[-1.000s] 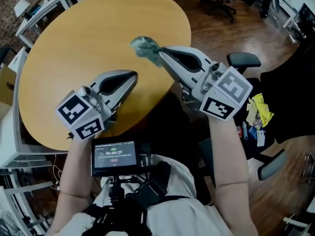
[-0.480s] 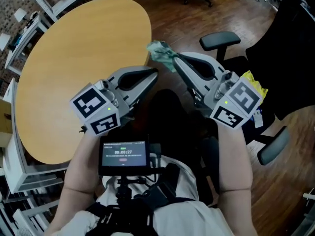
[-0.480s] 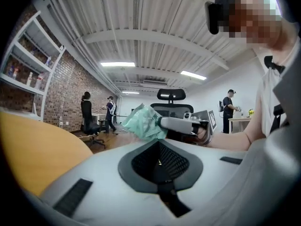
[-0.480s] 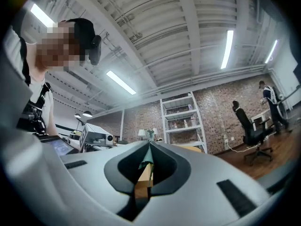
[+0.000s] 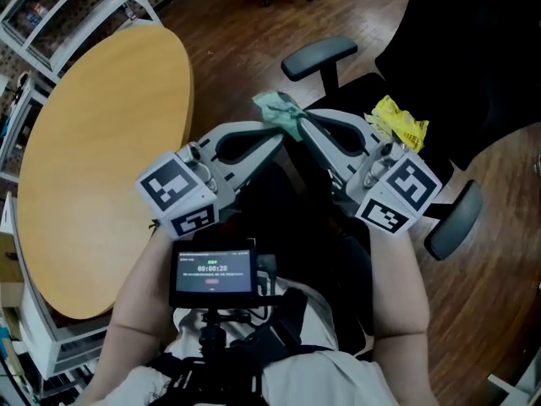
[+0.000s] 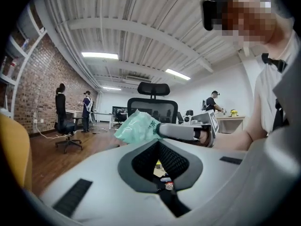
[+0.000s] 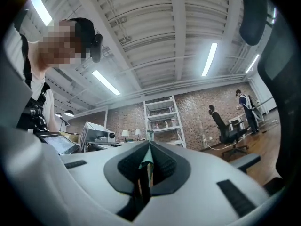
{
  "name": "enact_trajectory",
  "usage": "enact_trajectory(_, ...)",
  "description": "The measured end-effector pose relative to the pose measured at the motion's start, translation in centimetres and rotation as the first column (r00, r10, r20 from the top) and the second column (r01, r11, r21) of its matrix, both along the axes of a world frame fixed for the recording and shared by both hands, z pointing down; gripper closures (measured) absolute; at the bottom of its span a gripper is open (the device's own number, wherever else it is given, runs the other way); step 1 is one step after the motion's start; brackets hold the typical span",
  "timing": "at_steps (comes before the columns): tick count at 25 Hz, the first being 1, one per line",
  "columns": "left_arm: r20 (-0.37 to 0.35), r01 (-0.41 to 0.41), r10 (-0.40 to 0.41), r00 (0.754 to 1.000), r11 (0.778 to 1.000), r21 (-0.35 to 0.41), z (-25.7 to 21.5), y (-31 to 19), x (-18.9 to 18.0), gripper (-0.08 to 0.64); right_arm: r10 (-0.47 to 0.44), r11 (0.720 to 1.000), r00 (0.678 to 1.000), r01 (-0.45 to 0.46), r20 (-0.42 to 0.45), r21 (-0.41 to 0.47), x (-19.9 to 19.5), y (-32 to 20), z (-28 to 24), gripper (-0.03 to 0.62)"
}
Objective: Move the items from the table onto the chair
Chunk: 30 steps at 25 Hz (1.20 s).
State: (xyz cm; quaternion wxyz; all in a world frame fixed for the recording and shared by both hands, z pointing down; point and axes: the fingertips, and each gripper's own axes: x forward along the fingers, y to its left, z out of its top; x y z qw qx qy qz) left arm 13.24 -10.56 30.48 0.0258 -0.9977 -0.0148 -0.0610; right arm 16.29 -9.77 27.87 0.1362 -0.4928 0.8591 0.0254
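Right gripper [image 5: 297, 123] clamps a green packet [image 5: 275, 110] in the air, short of the chair's [image 5: 423, 83] near edge; left gripper [image 5: 272, 139] is closed, empty. Letting go early could drop it on the floor [image 5: 228, 24].

A pale green packet [image 5: 276, 112] is showing near the black chair [image 5: 456, 57]; a bright yellow wrapper [image 5: 399, 123] is lying on that chair.

Most of the chair [image 5: 456, 66] seat hides behind the left tongs [image 5: 277, 136] and right tongs [image 5: 301, 122]; its back runs off the top edge. The table [image 5: 93, 159] edge passes behind the left tongs' marker cube. Print on the green packet [image 5: 275, 111] is unreadable.
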Motion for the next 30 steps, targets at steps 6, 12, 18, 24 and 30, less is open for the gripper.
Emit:
enact_trajectory(6, 0.045, -0.058, 0.06, 0.997, 0.998, -0.028, 3.0, 1.1, 3.9, 0.549, 0.119, 0.991, 0.992, -0.117, 0.036, -0.062, 4.9, 2.3, 3.1, 0.592)
enact_trajectory(12, 0.085, -0.134, 0.137, 0.987, 0.99, -0.04, 5.9, 3.1, 7.2, 0.549, 0.221, 0.969, 0.973, -0.212, 0.064, -0.126, 8.3, 4.1, 6.3, 0.592)
enact_trajectory(18, 0.107, -0.165, 0.17, 0.98, 0.985, -0.059, 8.0, 4.0, 9.6, 0.549, 0.328, 0.928, 0.942, -0.308, 0.07, -0.209, 12.2, 4.6, 10.1, 0.592)
enact_trajectory(24, 0.148, -0.171, 0.185, 0.972, 0.98, -0.102, 12.4, 4.2, 11.3, 0.549, 0.427, 0.826, 0.899, -0.433, -0.102, -0.36, 14.7, 4.6, 16.8, 0.592)
enact_trajectory(30, 0.19, -0.188, 0.211, 0.959, 0.973, -0.134, 14.8, 5.3, 11.1, 0.549, 0.515, 0.561, 0.759, -0.65, -0.399, -0.513, 20.3, 4.3, 25.9, 0.58)
